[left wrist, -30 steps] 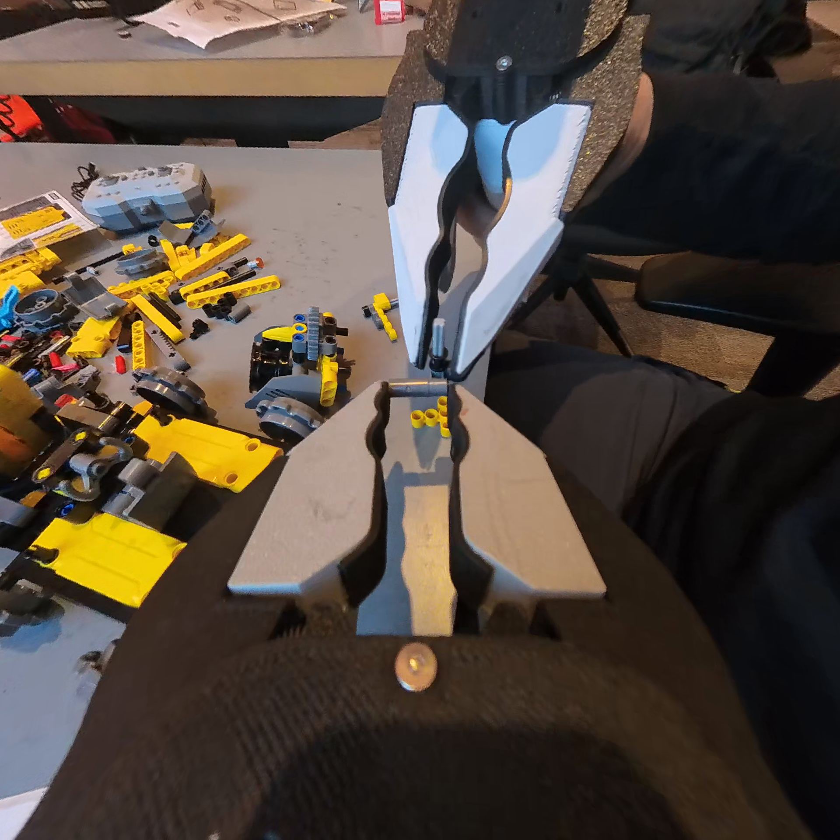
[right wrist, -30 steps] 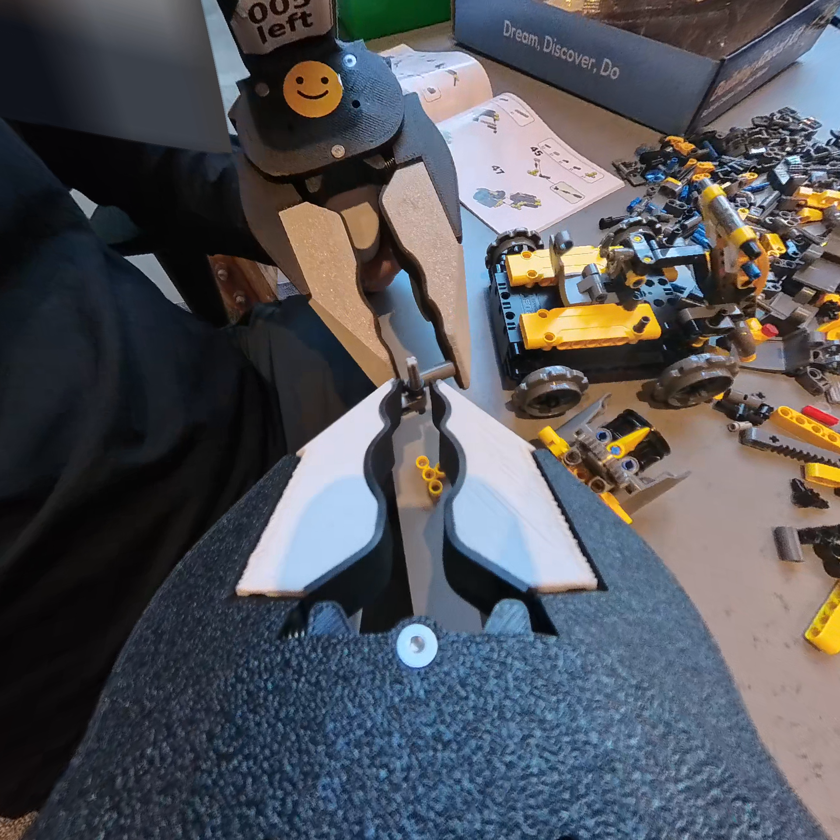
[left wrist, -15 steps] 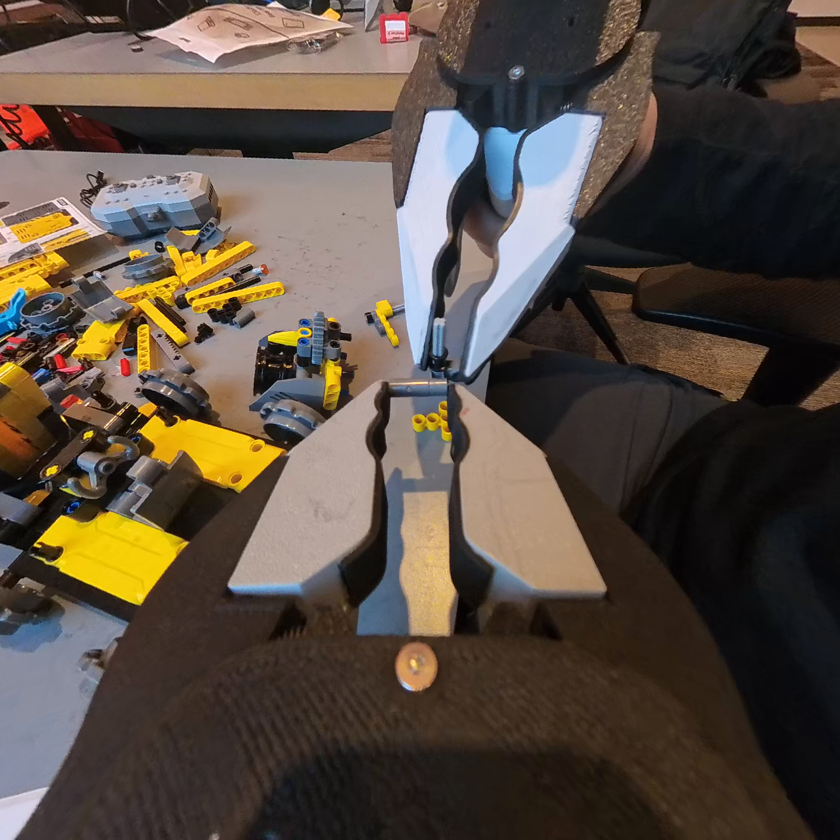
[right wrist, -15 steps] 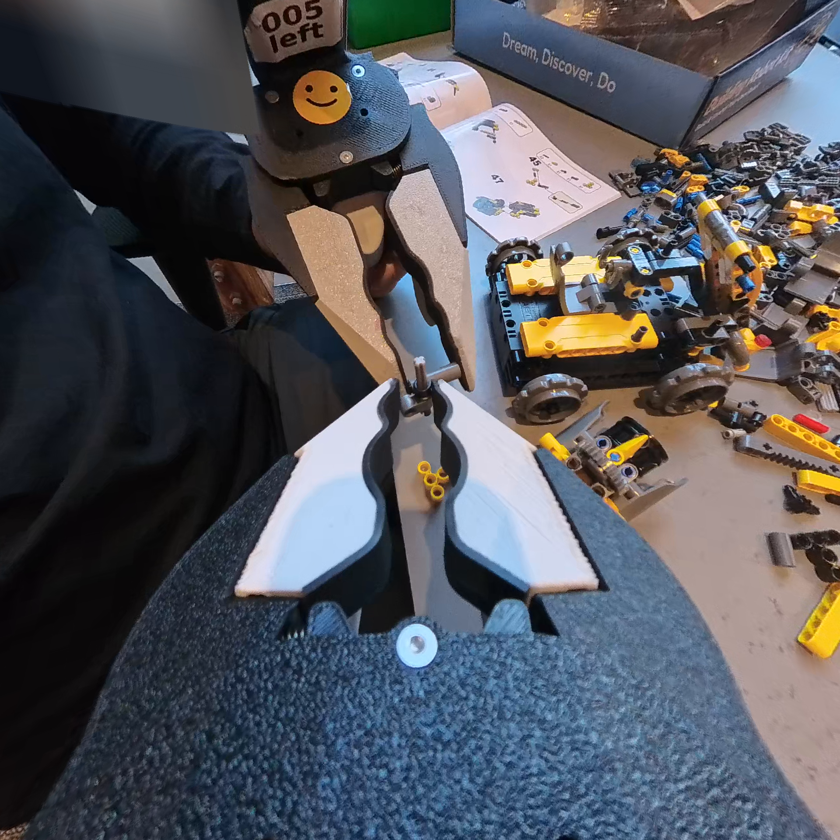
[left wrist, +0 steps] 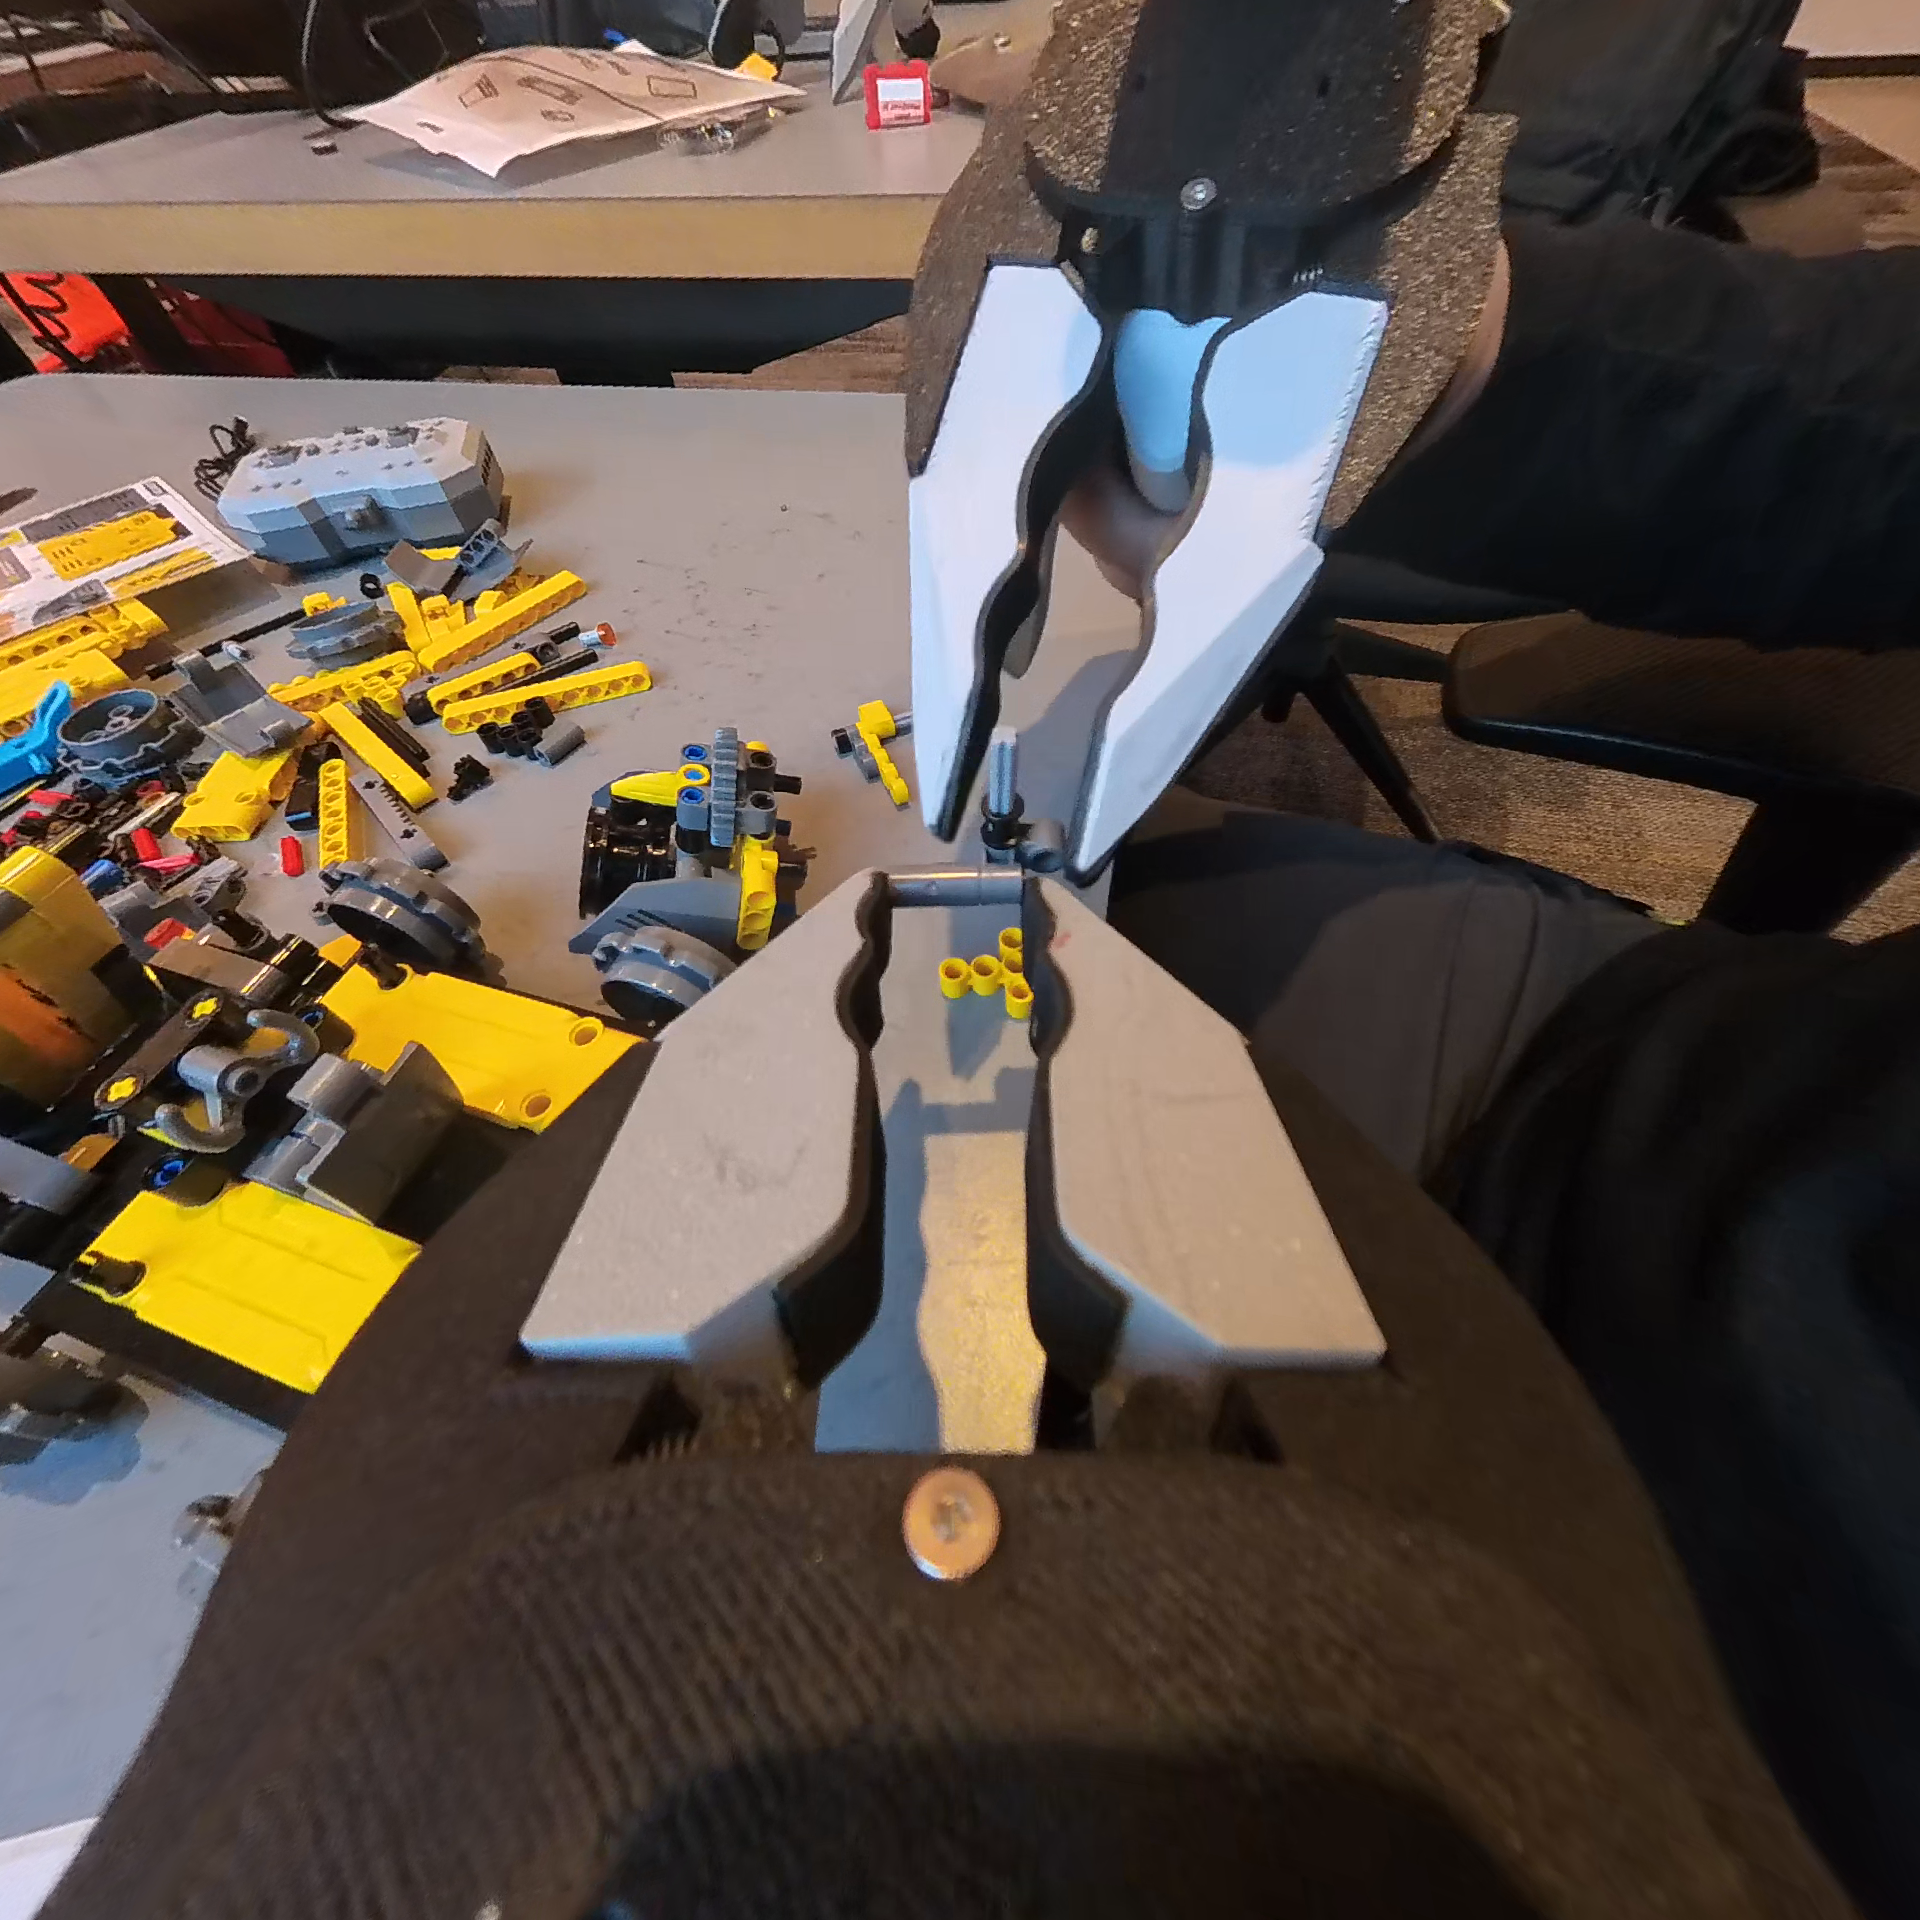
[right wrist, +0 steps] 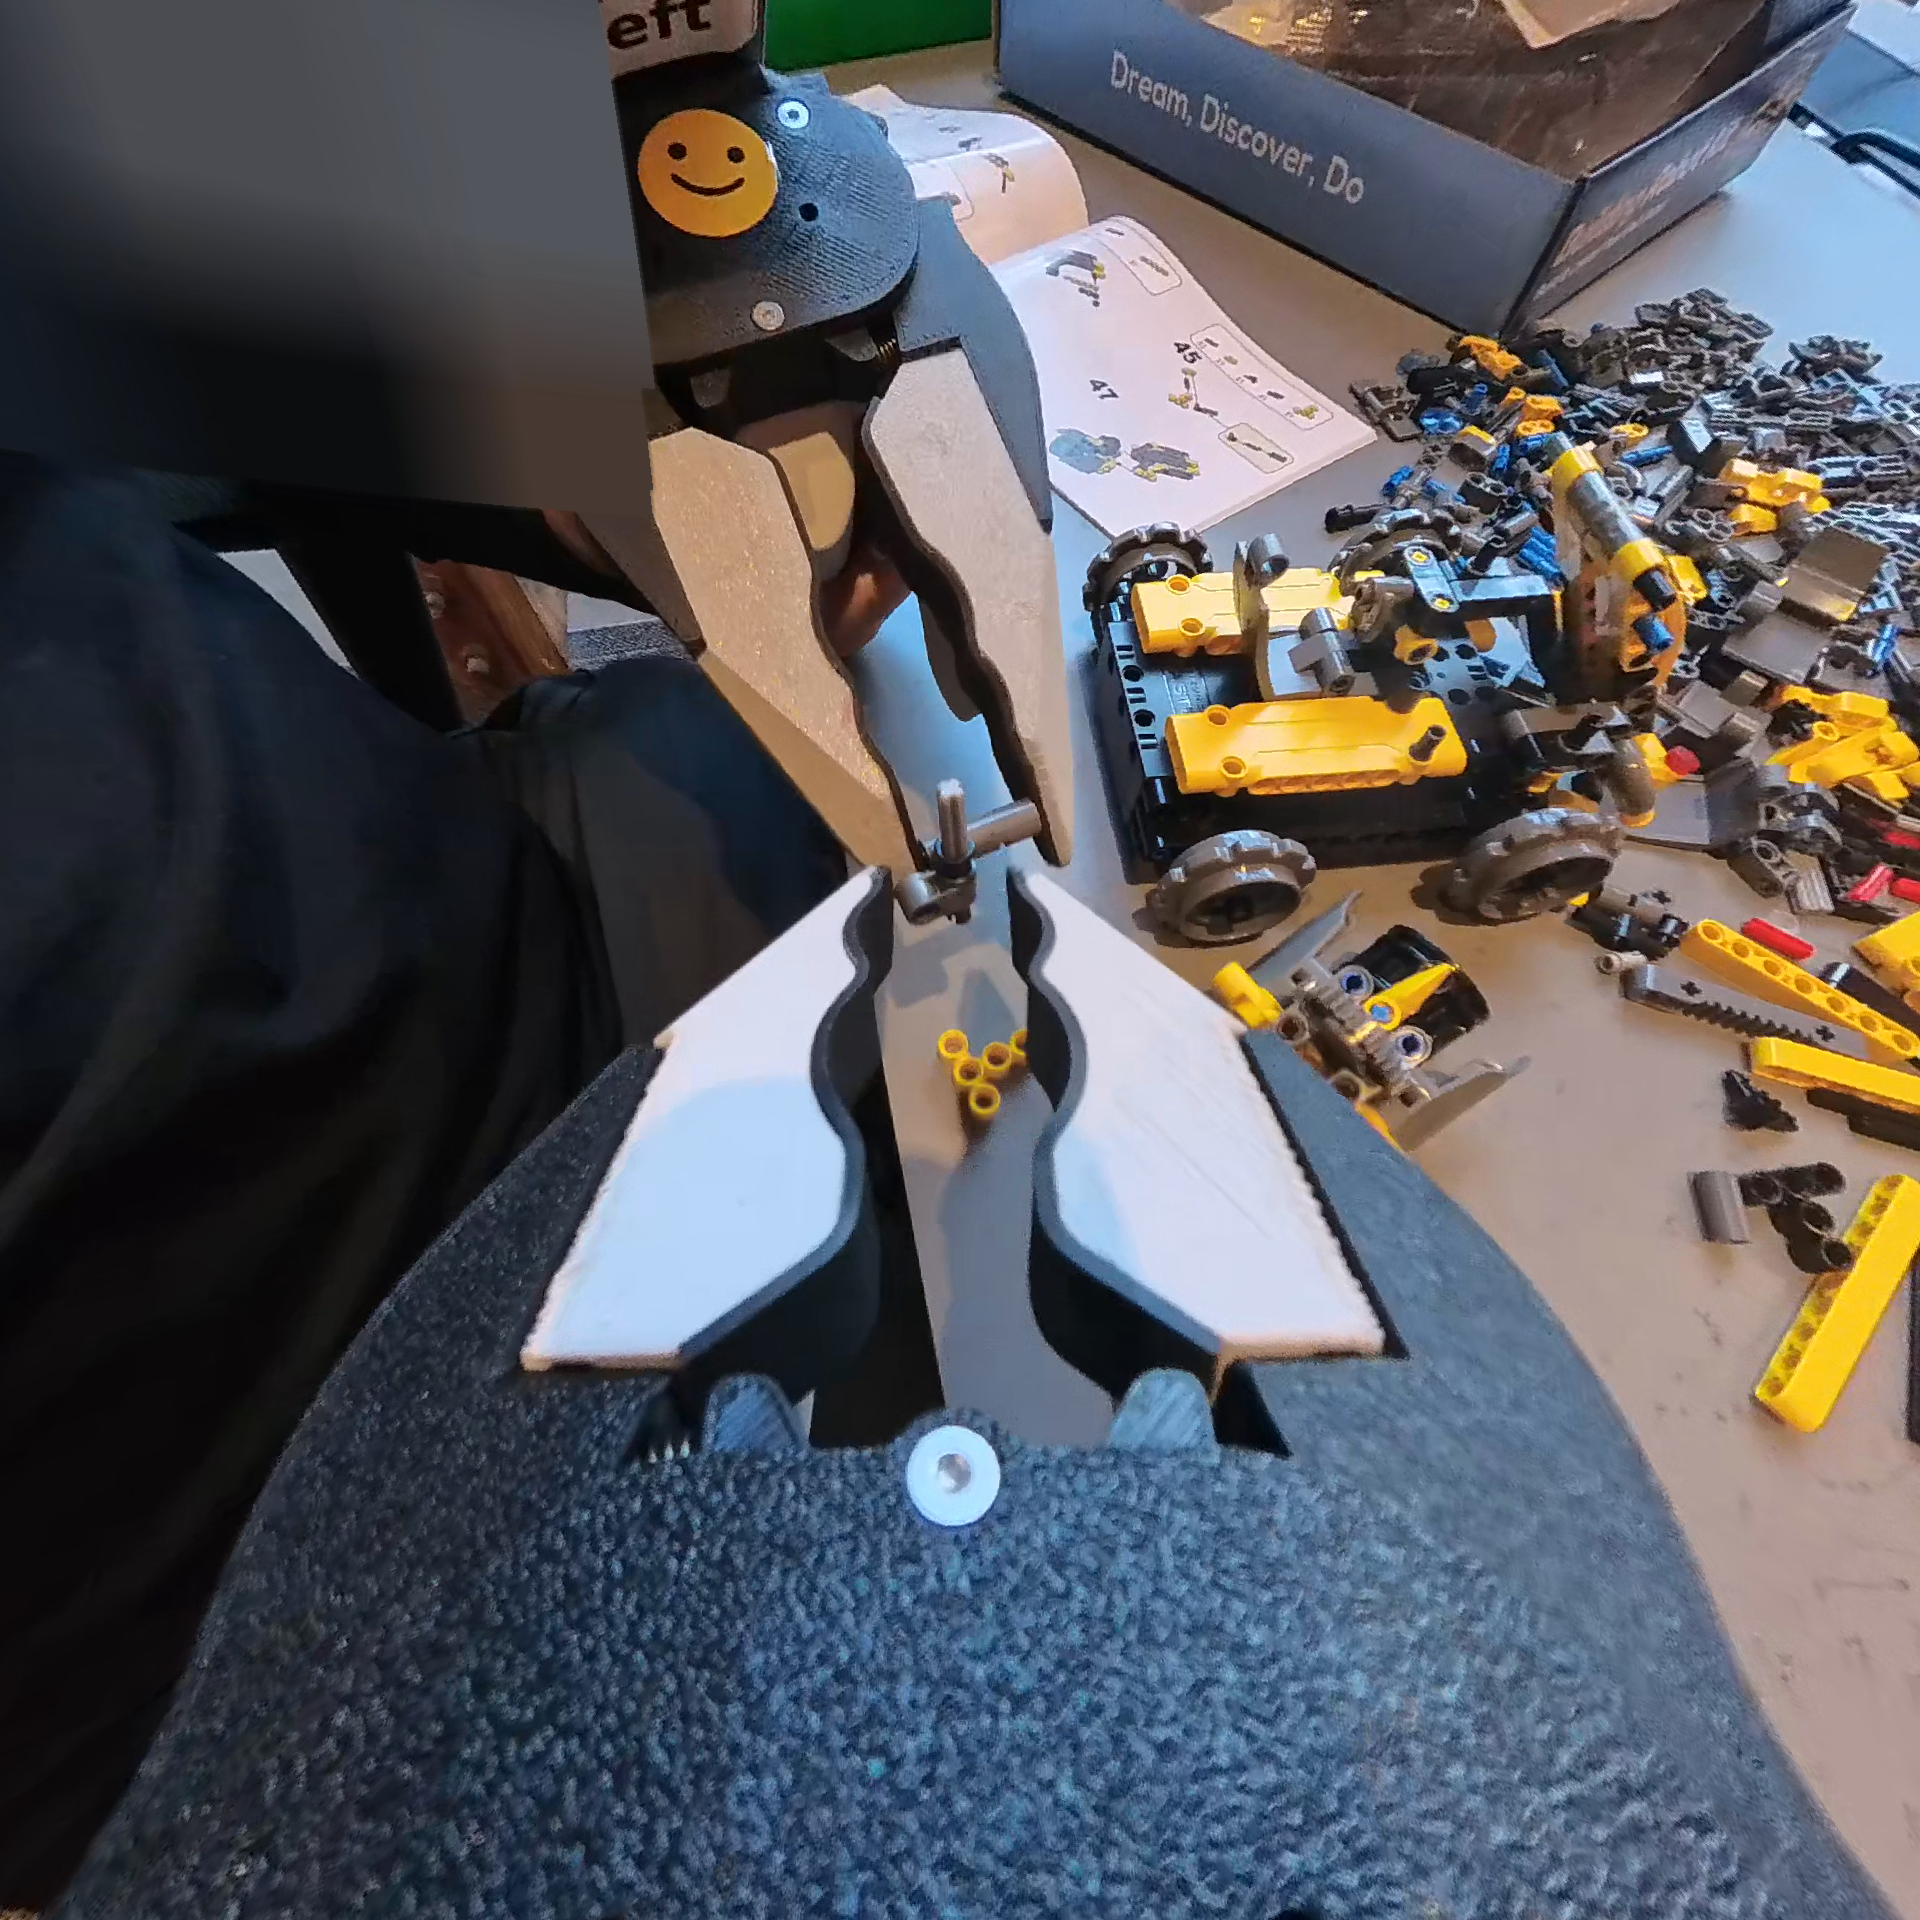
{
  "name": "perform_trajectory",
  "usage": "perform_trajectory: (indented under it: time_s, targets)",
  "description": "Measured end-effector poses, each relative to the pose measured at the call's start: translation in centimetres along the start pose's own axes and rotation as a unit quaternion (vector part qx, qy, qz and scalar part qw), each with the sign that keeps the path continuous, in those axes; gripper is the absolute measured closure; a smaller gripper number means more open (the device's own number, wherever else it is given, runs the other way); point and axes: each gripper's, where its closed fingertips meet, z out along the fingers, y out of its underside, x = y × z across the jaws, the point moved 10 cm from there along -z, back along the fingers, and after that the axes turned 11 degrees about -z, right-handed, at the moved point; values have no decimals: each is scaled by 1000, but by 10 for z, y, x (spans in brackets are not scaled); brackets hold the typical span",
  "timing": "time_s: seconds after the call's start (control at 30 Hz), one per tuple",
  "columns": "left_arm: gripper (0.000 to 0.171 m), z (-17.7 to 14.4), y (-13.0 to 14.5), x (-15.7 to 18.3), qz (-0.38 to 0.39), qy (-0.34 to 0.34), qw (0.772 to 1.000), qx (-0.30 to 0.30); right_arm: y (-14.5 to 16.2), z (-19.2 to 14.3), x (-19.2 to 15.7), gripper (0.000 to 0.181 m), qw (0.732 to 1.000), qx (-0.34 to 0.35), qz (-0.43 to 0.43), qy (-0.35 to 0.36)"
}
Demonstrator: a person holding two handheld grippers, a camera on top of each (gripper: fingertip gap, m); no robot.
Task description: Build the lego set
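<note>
My left gripper (left wrist: 951,890) pinches a short grey rod (left wrist: 943,889) crosswise between its grey fingertips. At twelve o'clock from it, the right gripper (left wrist: 1006,840) points back at me, its white fingers slightly spread around a small grey-and-black connector with an upright pin (left wrist: 1004,805); I cannot tell whether they actually grip it. In the right wrist view, that connector (right wrist: 940,883) sits just beyond my right gripper (right wrist: 948,883), touching the rod (right wrist: 992,826) held by the left gripper (right wrist: 982,831) at twelve o'clock. Below both grippers, on the grey table (left wrist: 727,540), lies a little cluster of yellow rings (left wrist: 987,971). At nine o'clock in the left view are scattered yellow and grey building pieces (left wrist: 488,675); at two o'clock in the right view stands a half-built yellow vehicle (right wrist: 1340,727), an open instruction booklet (right wrist: 1164,384) behind it.
</note>
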Motion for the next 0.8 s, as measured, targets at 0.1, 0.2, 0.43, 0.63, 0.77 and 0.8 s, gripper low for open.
perform_trajectory:
  time_s: [0.1,0.2,0.43,0.63,0.77,0.8]
  targets:
    - [148,0,0,0,-1,6,1000,2,3,-3,-3,164,1000,3,-3,-5]
    - [148,1,-1,0,-1,12,1000,3,4,-4,-5,164,1000,4,-15,-6]
    - [148,3,0,4,16,12,1000,-1,2,-9,-3,164,999,15,-29,-13]
    - [148,5,1,8,39,8,999,-11,-1,-7,0,168,999,2,-49,-23]
    - [148,7,2,10,50,-2,999,-20,-2,-5,-2,175,997,-24,-69,-35]
    - [148,7,2,10,49,-2,999,-19,-3,-5,-3,175,996,-28,-72,-33]
